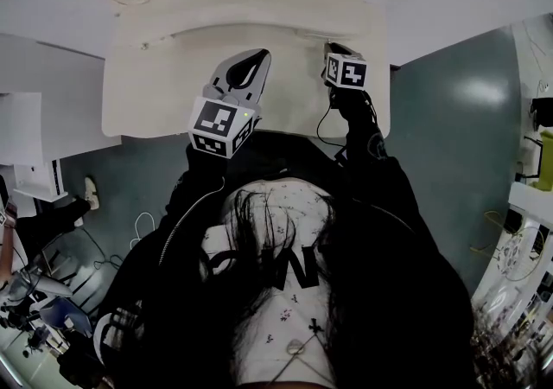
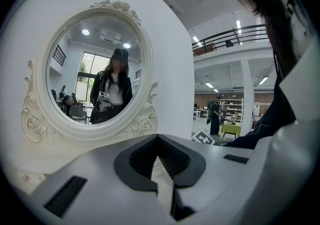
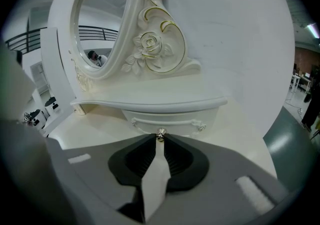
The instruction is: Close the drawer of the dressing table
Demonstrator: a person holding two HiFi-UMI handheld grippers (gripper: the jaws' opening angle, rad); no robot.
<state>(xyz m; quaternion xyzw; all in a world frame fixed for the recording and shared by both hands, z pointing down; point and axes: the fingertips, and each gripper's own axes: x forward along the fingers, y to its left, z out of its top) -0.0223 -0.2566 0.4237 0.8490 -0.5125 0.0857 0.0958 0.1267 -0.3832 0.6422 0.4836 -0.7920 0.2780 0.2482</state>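
Observation:
The white dressing table [image 1: 138, 102] fills the top of the head view. Its small drawer [image 3: 145, 120] sits under a curved shelf [image 3: 150, 103] below the oval mirror [image 3: 100, 19]. The drawer front shows just past the shelf edge; how far out it stands I cannot tell. The right gripper [image 3: 160, 141] is shut, and its tips rest against the drawer's metal knob [image 3: 160, 133]. In the head view the right gripper [image 1: 333, 50] reaches over the table's back tier. My left gripper [image 1: 257, 59] hovers beside it, shut and holding nothing. In the left gripper view the left gripper [image 2: 158, 138] points at the mirror [image 2: 95, 69].
The mirror frame [image 2: 142, 124] carries carved roses. Grey-green floor [image 1: 449, 119] lies right of the table, with white furniture [image 1: 26, 145] at the left and cluttered shelving [image 1: 531, 206] at the right edge. A person [image 2: 216, 114] stands far off in the hall.

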